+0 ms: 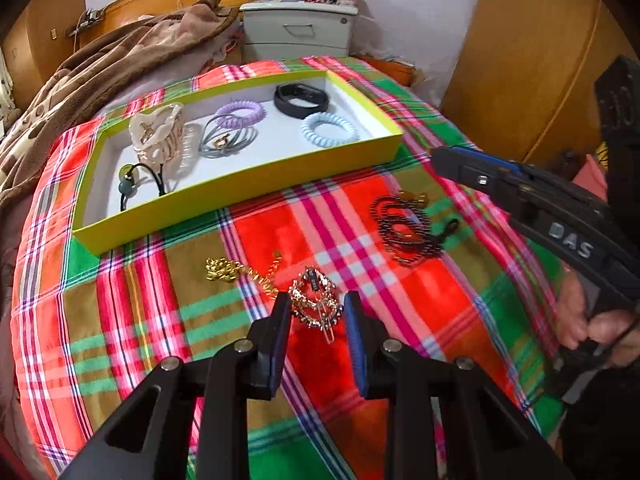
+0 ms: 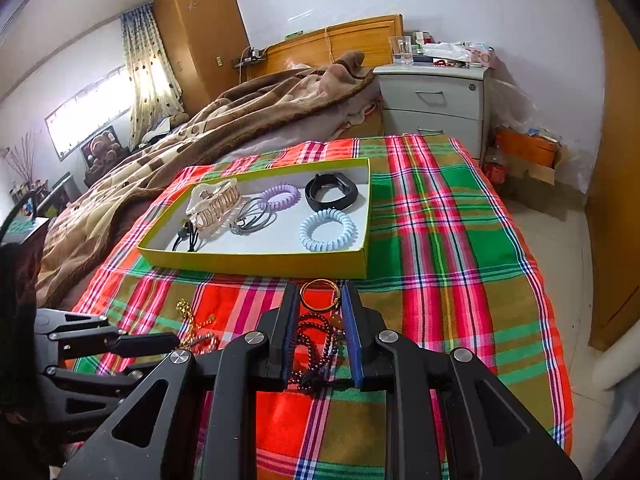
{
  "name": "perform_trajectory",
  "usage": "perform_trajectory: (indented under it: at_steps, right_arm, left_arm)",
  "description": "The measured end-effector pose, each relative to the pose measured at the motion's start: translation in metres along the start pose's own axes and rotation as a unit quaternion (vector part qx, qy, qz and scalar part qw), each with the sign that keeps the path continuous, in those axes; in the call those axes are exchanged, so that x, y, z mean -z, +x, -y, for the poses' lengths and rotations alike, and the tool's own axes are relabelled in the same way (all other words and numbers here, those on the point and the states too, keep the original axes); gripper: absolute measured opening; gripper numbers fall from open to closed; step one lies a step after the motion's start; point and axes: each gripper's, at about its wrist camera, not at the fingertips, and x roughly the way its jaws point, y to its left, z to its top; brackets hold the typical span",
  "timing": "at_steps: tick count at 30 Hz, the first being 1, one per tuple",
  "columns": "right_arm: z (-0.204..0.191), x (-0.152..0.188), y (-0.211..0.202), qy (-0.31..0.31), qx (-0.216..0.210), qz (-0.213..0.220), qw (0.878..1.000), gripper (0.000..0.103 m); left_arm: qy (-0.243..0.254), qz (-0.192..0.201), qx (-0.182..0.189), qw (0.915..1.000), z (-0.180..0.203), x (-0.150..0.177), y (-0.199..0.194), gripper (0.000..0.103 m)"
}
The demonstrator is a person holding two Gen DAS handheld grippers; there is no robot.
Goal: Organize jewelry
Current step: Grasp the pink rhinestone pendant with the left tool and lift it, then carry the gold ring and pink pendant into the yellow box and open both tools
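The left gripper [image 1: 317, 312] and right gripper [image 2: 320, 300] are both gaping, the right's 2 fingers partly hiding the dark beads [image 2: 316, 344] (clasp unclear).

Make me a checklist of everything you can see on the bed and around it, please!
Surface: plaid cloth spread over the bed.
Job's things: yellow tray holds hair claw clip, purple coil tie, blue coil tie, black band, grey ties, black elastic. On the cloth: gold chain, sparkly bracelet pile, dark bead necklace, gold bangle.
Clutter: brown blanket.
Grippers: left claw open around the sparkly pile; right claw open over the beads.
Cables: nothing seen.
Surroundings: nightstand, wardrobe, curtain.
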Motion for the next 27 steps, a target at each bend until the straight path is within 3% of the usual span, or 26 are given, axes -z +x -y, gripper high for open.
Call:
perform_trajectory:
  at_steps: [7, 13, 22, 27]
  right_arm:
    - [-0.003, -0.003, -0.008, 0.0, 0.002, 0.004, 1.0, 0.022]
    - [-0.007, -0.008, -0.017, 0.0, 0.001, 0.013, 1.0, 0.022]
    - [-0.011, -0.015, -0.018, -0.004, 0.005, 0.017, 1.0, 0.022]
    - [-0.01, -0.018, -0.013, -0.002, 0.003, 0.015, 1.0, 0.022]
  left_arm:
    - [-0.012, 0.013, 0.07, 0.9974, 0.006, 0.004, -0.021, 0.028]
    - [-0.005, 0.039, 0.071, 0.9967, 0.011, -0.001, -0.039, 0.028]
    - [-0.039, 0.075, 0.142, 0.9863, -0.009, -0.018, -0.056, 0.028]
    - [-0.056, 0.091, 0.107, 0.9885, -0.035, -0.034, -0.06, 0.028]
